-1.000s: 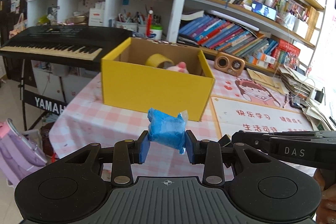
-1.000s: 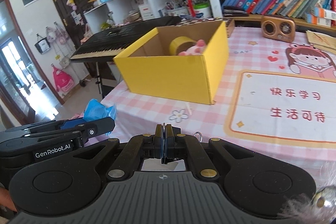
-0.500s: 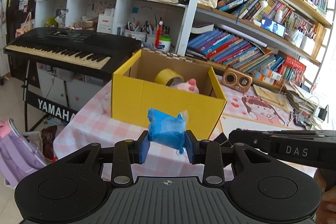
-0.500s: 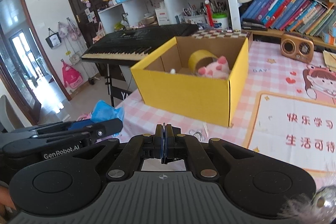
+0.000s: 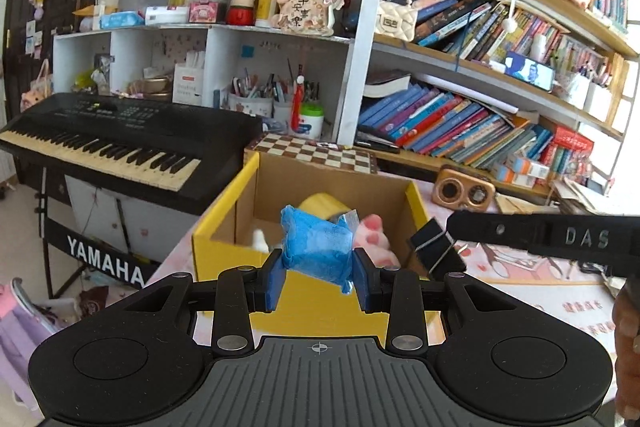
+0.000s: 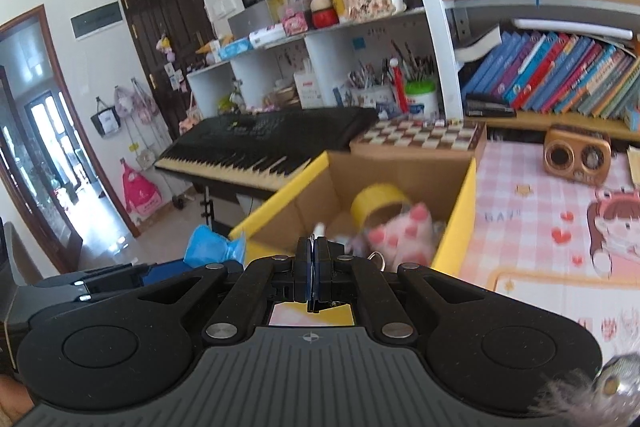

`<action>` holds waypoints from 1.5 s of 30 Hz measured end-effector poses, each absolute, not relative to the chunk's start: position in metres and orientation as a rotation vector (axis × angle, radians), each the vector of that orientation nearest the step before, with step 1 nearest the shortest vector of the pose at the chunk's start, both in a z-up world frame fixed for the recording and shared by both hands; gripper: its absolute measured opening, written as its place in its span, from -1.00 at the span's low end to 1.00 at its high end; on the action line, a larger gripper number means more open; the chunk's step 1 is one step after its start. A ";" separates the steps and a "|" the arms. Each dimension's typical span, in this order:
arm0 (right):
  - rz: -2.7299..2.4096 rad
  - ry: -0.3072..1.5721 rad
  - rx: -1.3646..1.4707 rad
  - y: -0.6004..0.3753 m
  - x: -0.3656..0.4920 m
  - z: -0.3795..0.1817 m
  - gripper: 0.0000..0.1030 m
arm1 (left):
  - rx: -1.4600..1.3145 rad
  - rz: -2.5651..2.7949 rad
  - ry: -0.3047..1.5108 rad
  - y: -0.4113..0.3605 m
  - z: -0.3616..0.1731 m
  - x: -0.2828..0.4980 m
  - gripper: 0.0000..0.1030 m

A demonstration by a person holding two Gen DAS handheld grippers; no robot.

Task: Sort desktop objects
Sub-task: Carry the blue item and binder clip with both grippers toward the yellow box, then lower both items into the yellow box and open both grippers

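- Left tool (image 5: 318, 277) is clamped on a crumpled blue packet (image 5: 316, 251), pads pressing both its sides, packet held up in the air at the near edge of the yellow cardboard box (image 5: 224, 239).
- Right tool (image 6: 313, 267) has its pads pressed together, nipping a small metal ring (image 6: 376, 259) whose loop pokes out just to their right.
- From the left view, a black binder clip (image 5: 434, 251) hangs at the right tool's tip, beside the box's right wall.
- Inside the box: a yellow tape roll (image 6: 378, 203) at the far side, a pink plush toy (image 6: 404, 237) just in front of it, touching.
- Box sits on the pink checked surface (image 6: 520, 187); a wooden speaker (image 6: 576, 155) stands far right, a black keyboard (image 5: 108, 143) to the left.
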State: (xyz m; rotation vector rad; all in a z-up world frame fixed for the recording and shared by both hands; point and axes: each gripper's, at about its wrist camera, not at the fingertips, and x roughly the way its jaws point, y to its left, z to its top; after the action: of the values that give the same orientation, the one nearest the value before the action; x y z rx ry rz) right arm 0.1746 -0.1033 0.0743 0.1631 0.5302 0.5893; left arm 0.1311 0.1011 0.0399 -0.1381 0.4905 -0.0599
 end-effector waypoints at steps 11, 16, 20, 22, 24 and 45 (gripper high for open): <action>0.626 0.622 0.113 -0.079 0.265 0.049 -0.96 | -0.111 -0.064 0.577 0.103 0.025 0.218 -0.34; 0.686 0.750 0.045 -0.065 0.304 0.024 -0.96 | -0.067 -0.096 0.703 0.104 0.009 0.256 -0.34; 0.712 0.845 0.003 -0.057 0.324 0.008 -0.96 | -0.056 -0.106 0.776 0.104 -0.004 0.274 -0.34; 0.725 0.889 -0.004 -0.055 0.332 0.001 -0.96 | -0.050 -0.116 0.809 0.105 -0.011 0.280 -0.34; 0.731 0.919 -0.015 -0.055 0.336 -0.005 -0.96 | -0.043 -0.121 0.836 0.104 -0.015 0.285 -0.34; 0.763 0.952 -0.106 -0.046 0.346 -0.019 -0.85 | 0.011 -0.075 0.905 0.103 -0.029 0.294 -0.30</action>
State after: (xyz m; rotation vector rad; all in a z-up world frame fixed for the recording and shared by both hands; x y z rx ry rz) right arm 0.3456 -0.0457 -0.0190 -0.1057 0.9524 0.7634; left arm 0.2936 0.1035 -0.0291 0.0110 0.9047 -0.0753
